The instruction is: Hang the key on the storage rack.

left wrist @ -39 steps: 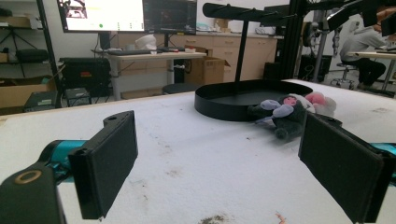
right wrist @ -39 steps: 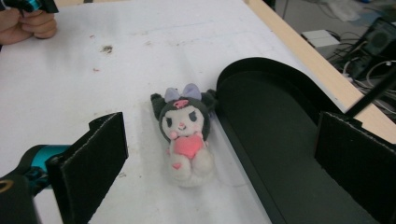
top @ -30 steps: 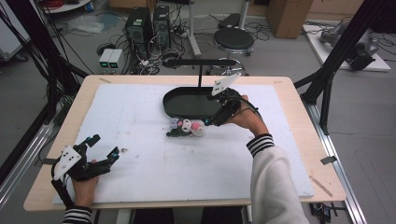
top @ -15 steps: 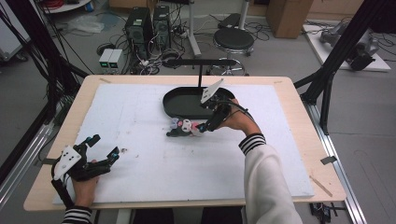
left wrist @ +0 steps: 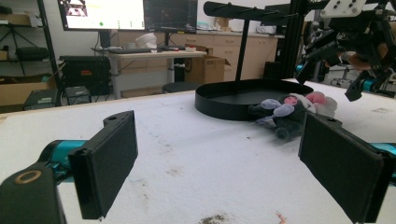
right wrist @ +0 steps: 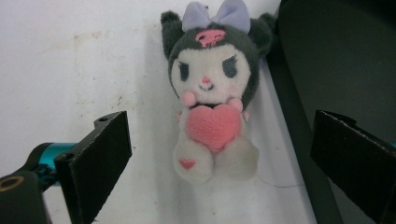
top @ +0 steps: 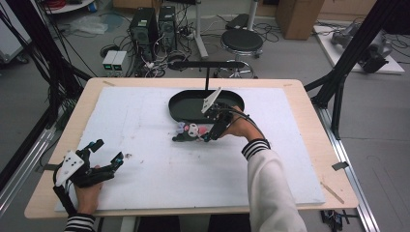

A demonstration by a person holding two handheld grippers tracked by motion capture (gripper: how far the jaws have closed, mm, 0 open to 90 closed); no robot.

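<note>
Left gripper (top: 107, 163): jaws spread wide, holding nothing, resting near the table's left front corner.
Plush toy (right wrist: 212, 93): lies on the white mat, just beside the black tray (top: 180, 104); probably light, soft, squashy.
Right gripper (top: 209, 137): released, jaws straddling the toy (best pinched across its belly).

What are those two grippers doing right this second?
Left gripper: open, holding nothing, low over the white table cover.
Right gripper: open, hovering above the plush toy, not gripping it.
</note>
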